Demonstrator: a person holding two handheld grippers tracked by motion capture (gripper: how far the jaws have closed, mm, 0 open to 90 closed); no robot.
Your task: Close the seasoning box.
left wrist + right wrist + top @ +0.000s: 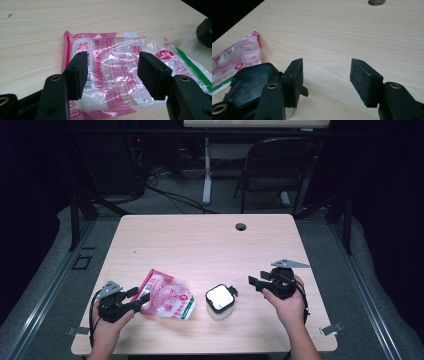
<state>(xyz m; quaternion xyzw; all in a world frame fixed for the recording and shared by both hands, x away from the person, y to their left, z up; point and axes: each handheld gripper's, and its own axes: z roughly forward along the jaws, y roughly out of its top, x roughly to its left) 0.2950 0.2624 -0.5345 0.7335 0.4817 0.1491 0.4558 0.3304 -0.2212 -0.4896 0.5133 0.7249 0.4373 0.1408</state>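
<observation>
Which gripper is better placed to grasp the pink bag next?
Left. The left gripper has open jaws right at the pink bag. The right gripper is open beyond the white box.

Pink plastic pouch lying flat near the table's front edge

The crinkled pink-and-clear plastic pouch (167, 299) lies flat on the pale wooden table (200, 245), toward its front left, one corner pointing away from the person. It carries pink printed text, a barcode patch and a round red label, with a green strip along one side. From the left gripper view, the pouch (117, 75) has glare on its clear film and something white and fluffy bunched inside at the near end. The right gripper view catches the pouch (237, 60) at the table's left.
</observation>
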